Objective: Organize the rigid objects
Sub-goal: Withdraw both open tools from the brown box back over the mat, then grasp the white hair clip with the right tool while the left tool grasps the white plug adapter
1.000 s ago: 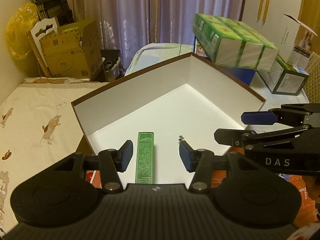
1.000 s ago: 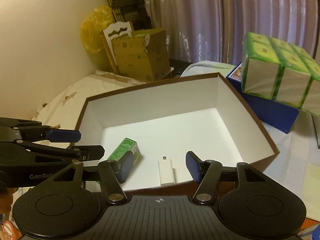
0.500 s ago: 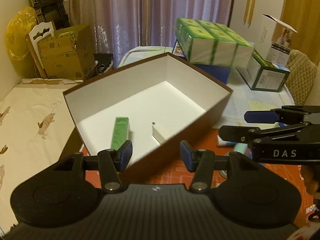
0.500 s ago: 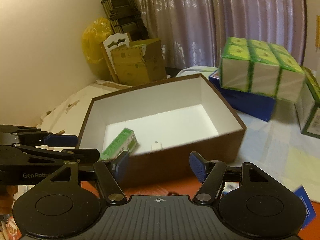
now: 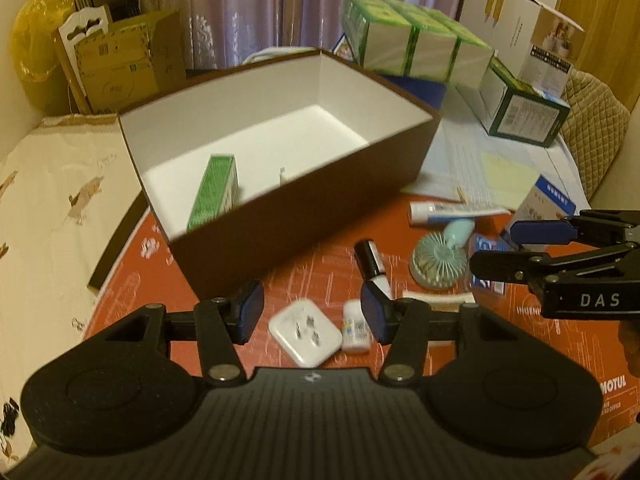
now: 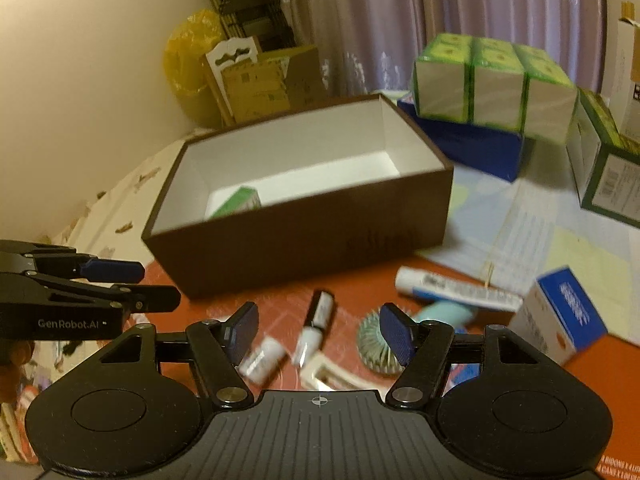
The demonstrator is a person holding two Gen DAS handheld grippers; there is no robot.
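Note:
A brown box with a white inside [image 5: 304, 208] [image 6: 304, 232] stands on the red mat. In it lie a green carton [image 5: 214, 190] [image 6: 238, 202] and a white charger [image 5: 285, 176]. In front of the box lie a white square adapter [image 5: 306, 335], a small white bottle [image 5: 355, 330] [image 6: 262, 360], a black-and-white tube [image 5: 370, 264] [image 6: 318, 320], a mint hand fan [image 5: 440, 258] [image 6: 380, 344] and a toothpaste tube [image 5: 448, 212] [image 6: 452, 286]. My left gripper [image 5: 312, 314] is open and empty above the adapter. My right gripper [image 6: 318, 332] is open and empty above the tube.
A white and blue carton [image 6: 560, 312] lies at the right. Green tissue packs [image 5: 412, 40] on a blue box [image 6: 472, 144] stand behind the brown box. Papers [image 5: 492, 160] lie at the right, a cloth-covered surface [image 5: 48, 184] at the left.
Both grippers have pulled back from over the box towards me. The loose items on the red mat have come into view. Both stay open.

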